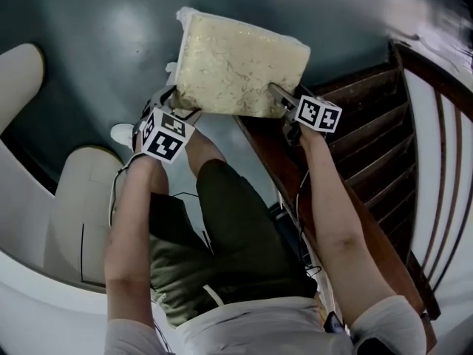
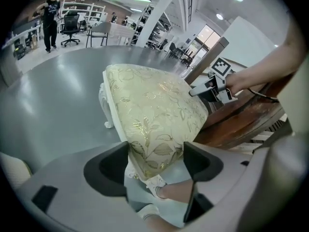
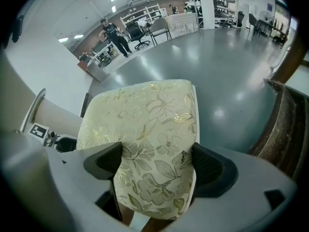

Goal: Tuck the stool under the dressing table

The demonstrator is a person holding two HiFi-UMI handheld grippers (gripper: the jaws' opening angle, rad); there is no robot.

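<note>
Holding the cream gold-floral cushioned stool (image 1: 240,69) on the floor ahead, we have left gripper (image 1: 171,98) and right gripper (image 1: 284,98) spread wide, pads pressing its near corners. Dark brown wooden dressing table (image 1: 347,102) lies right, right gripper nearer.

Stool (image 1: 240,65): cream cushion, gold floral brocade, white carved legs; on grey floor (image 1: 111,43), just beside dark wooden dressing table (image 1: 351,120), not tucked under.
</note>
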